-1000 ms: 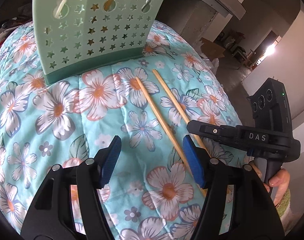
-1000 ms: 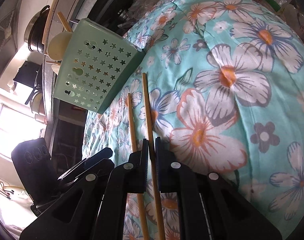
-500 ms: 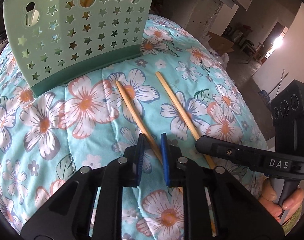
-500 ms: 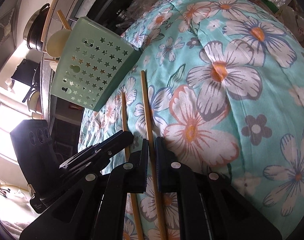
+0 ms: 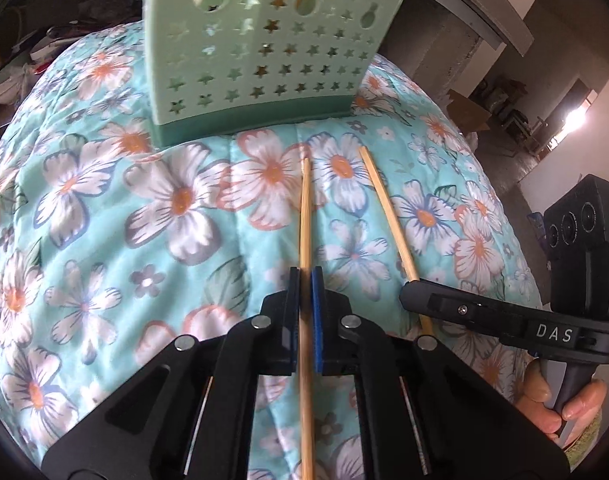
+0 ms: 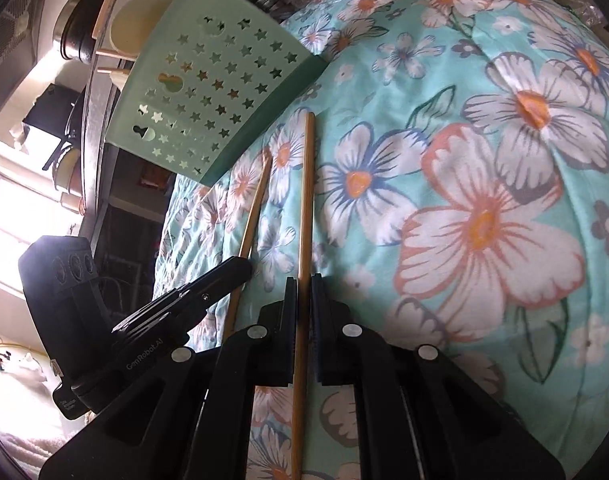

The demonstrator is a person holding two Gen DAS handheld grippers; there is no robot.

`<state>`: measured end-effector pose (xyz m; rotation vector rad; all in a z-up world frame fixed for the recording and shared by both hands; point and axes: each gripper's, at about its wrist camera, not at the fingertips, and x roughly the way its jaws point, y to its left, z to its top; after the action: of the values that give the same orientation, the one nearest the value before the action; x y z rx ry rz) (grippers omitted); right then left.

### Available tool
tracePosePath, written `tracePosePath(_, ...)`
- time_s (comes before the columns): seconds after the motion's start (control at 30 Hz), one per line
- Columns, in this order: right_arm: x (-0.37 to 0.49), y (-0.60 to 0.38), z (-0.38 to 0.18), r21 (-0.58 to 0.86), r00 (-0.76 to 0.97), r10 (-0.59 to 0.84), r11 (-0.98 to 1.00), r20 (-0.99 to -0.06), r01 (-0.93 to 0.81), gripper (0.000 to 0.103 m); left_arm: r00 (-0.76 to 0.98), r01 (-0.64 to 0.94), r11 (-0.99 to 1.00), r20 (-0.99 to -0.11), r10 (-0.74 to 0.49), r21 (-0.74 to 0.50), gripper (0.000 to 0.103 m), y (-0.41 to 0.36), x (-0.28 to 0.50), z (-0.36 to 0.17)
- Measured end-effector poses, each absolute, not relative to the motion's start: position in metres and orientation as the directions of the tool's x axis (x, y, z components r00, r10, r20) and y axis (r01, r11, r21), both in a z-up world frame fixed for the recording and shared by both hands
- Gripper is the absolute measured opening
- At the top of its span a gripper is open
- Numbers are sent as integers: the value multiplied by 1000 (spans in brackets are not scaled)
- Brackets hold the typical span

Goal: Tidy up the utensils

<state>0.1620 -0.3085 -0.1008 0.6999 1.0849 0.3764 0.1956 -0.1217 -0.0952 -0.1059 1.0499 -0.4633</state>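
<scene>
Two wooden chopsticks lie over a floral cloth. My left gripper [image 5: 305, 276] is shut on the left chopstick [image 5: 305, 216], which points toward a green star-holed utensil holder [image 5: 264, 52]. My right gripper [image 6: 303, 284] is shut on the right chopstick [image 6: 306, 192]. That right chopstick also shows in the left wrist view [image 5: 386, 212], running under the right gripper's finger [image 5: 444, 304]. The left chopstick [image 6: 255, 208] and the left gripper's finger [image 6: 208, 292] show in the right wrist view. The holder [image 6: 212, 92] stands just beyond both tips.
The floral quilted cloth [image 5: 104, 220] covers the rounded surface. A cream cup [image 6: 132, 24] and a dark pot [image 6: 80, 36] sit behind the holder. A concrete ledge [image 5: 476, 4] and an open room lie to the right.
My left gripper went from open to shut on the left chopstick and swung it straight toward the holder. The right gripper stayed shut on its chopstick and lifted slightly.
</scene>
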Motion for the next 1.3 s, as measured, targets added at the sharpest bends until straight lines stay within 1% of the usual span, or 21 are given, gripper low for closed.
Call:
tracePosePath(0.2, 164, -284, -97, 641, 397, 588, 767, -704, 2, 7, 448, 204, 929, -814, -370, -310, 5, -77, 194, -94)
tracePosePath(0.33, 159, -291, -90, 611, 400, 560, 792, -725, 0, 7, 460, 145, 936, -816, -350, -320, 5, -57, 197, -92)
tracePosePath(0.7, 151, -321, -86, 586, 417, 514, 808, -749, 56, 9, 446, 144, 934, -821, -357, -328, 6, -63, 197, -97)
tracePosePath(0.73, 151, -321, -84, 581, 421, 509, 812, -751, 57, 11, 447, 144, 933, -820, -358, -329, 7, -63, 196, -96)
tracePosePath(0.77, 151, -320, -82, 578, 426, 505, 814, -751, 56, 17, 449, 144, 933, -819, -358, -329, 8, -62, 195, -96)
tracePosePath(0.8, 152, -320, -80, 574, 432, 498, 817, -752, 56, 20, 452, 145, 933, -817, -359, -329, 12, -60, 194, -95)
tracePosePath(0.83, 152, -320, -77, 566, 436, 490, 822, -755, 56, 27, 455, 149, 932, -814, -361, -330, 14, -60, 193, -94)
tracePosePath(0.87, 153, -318, -75, 558, 440, 482, 828, -758, 54, 33, 460, 154, 932, -811, -360, -327, 18, -60, 192, -94)
tracePosePath(0.9, 153, -317, -74, 551, 443, 475, 833, -760, 52, 35, 465, 160, 933, -810, -359, -322, 21, -60, 190, -93)
tracePosePath(0.97, 153, -316, -73, 543, 449, 466, 838, -762, 51, 46, 466, 173, 933, -808, -359, -315, 24, -61, 189, -95)
tracePosePath(1.03, 157, -311, -75, 539, 446, 463, 841, -766, 53, 49, 465, 184, 931, -807, -364, -314, 27, -62, 188, -96)
tracePosePath(1.1, 160, -305, -77, 536, 444, 461, 842, -768, 54, 51, 463, 199, 928, -805, -372, -315, 33, -63, 188, -95)
tracePosePath(1.17, 162, -303, -78, 537, 441, 464, 842, -768, 50, 56, 461, 207, 925, -802, -380, -319, 36, -64, 188, -95)
tracePosePath(1.23, 162, -300, -77, 534, 442, 463, 844, -769, 44, 62, 460, 212, 923, -800, -384, -321, 38, -64, 188, -95)
tracePosePath(1.3, 161, -298, -76, 526, 443, 458, 849, -771, 38, 65, 459, 210, 922, -799, -387, -326, 38, -63, 187, -94)
